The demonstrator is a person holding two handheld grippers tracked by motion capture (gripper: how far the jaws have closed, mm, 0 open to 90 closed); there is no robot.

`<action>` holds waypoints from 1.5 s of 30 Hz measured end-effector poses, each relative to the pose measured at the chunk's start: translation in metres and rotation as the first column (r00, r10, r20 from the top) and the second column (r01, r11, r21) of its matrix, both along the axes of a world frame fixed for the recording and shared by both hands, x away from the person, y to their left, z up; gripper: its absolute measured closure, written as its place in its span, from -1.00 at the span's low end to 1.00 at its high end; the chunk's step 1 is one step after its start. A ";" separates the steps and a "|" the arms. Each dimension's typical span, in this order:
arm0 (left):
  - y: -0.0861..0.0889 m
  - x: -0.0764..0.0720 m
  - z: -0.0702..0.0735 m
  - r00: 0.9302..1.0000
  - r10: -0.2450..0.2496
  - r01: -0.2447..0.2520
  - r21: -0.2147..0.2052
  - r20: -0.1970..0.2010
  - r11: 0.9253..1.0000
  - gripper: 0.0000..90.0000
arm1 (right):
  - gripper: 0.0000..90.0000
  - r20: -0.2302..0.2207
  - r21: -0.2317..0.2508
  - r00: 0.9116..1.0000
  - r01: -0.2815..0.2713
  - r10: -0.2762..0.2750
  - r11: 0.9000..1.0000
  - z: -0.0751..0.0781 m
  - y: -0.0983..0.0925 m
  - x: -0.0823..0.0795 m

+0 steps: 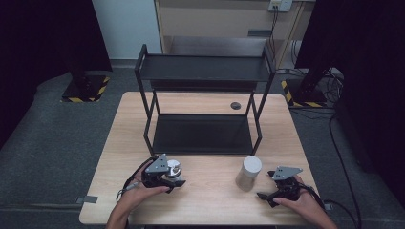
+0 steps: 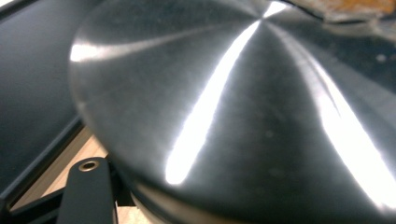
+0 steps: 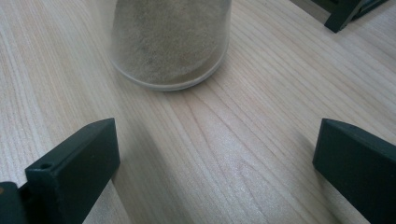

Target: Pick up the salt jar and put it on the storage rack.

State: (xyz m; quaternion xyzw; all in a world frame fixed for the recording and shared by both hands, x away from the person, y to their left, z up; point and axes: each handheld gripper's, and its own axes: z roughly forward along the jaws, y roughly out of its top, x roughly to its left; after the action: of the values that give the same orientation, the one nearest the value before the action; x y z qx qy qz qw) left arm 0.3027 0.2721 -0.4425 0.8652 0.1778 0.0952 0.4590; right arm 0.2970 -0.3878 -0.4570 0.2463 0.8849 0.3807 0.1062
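- At the tabletop front left, left tool closed as far as it goes on a metal-lidded jar, lid brushed steel, close to the lens.
- Front right, right tool spread wide, holding nothing, aimed at a second jar just beyond its tips.
- Second jar clear-walled, filled with pale powder, upright, white-capped.
- Behind both, a black two-tier rack, shelves bare.
- Likely rigid and fairly heavy for their size; smooth walls probably slippery, breakable if glass.
- Best taken around the body below the lid, squarely, kept upright.
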 end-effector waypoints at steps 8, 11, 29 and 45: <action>-0.006 0.002 0.008 1.000 -0.030 0.030 0.016 -0.004 0.999 -0.33 | -0.97 0.000 0.000 1.000 0.000 0.000 1.000 0.000 0.000 0.000; -0.010 0.003 0.015 0.999 -0.050 0.050 0.013 -0.011 0.999 -0.33 | -0.97 0.000 0.000 1.000 0.000 0.000 1.000 0.000 0.000 0.000; -0.029 0.013 0.072 0.994 -0.107 0.108 0.039 -0.014 0.993 -0.33 | -0.97 -0.002 0.000 1.000 0.010 -0.010 1.000 0.000 0.001 -0.002; -0.034 0.035 0.146 0.992 -0.122 0.120 0.047 0.031 0.992 -0.33 | -0.97 -0.003 0.000 1.000 0.010 -0.010 1.000 0.000 0.001 -0.002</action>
State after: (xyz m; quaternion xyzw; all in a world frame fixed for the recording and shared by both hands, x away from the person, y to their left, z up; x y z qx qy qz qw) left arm 0.3374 0.2384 -0.2970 0.8829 0.1150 0.0856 0.4471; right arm 0.2951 -0.3870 -0.4567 0.2514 0.8838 0.3797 0.1069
